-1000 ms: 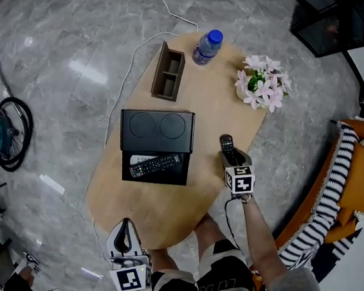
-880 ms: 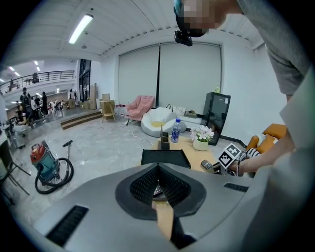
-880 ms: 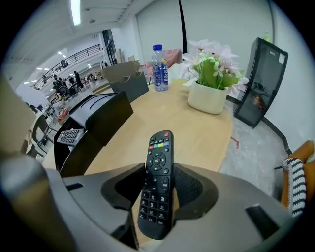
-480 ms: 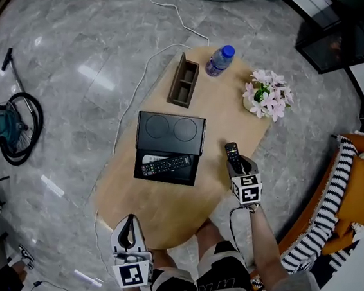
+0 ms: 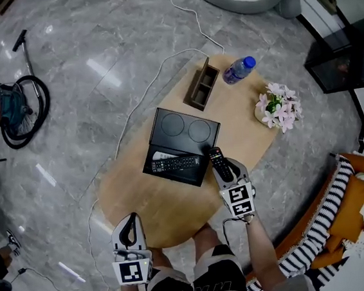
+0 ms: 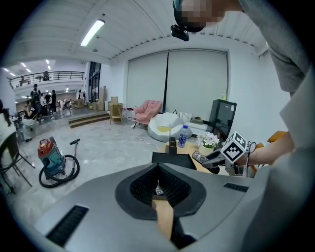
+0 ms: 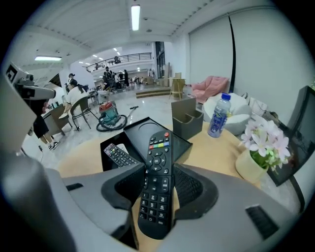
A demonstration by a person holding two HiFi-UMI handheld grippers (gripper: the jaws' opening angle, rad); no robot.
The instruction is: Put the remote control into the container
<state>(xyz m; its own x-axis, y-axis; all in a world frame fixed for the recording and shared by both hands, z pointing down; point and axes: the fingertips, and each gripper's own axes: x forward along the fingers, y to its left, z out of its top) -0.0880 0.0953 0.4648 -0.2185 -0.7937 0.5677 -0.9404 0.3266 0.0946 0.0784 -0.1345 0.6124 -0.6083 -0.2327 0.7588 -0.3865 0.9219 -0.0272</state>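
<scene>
My right gripper (image 5: 223,171) is shut on a black remote control (image 5: 217,163) and holds it above the oval wooden table (image 5: 156,209), at the right front corner of the open black box (image 5: 199,174). In the right gripper view the remote (image 7: 156,182) stands lengthwise between the pads (image 7: 129,189), its red button end toward the box (image 7: 183,143). A second remote (image 5: 176,164) lies inside the box, also seen as a remote (image 7: 119,156) at the left. My left gripper (image 5: 129,219) is shut on nothing at the table's near edge; its jaws (image 6: 158,189) meet.
The box's lid (image 5: 185,129) lies behind it. A brown organizer (image 5: 202,85), a water bottle (image 5: 239,70) and a flower pot (image 5: 280,107) stand at the table's far end. A vacuum cleaner (image 5: 10,108) and a white cable (image 5: 139,97) are on the floor at left.
My right gripper has lifted the remote off the table and carried it left to the box's corner, rolling as it went. The left gripper stayed shut near the table edge.
</scene>
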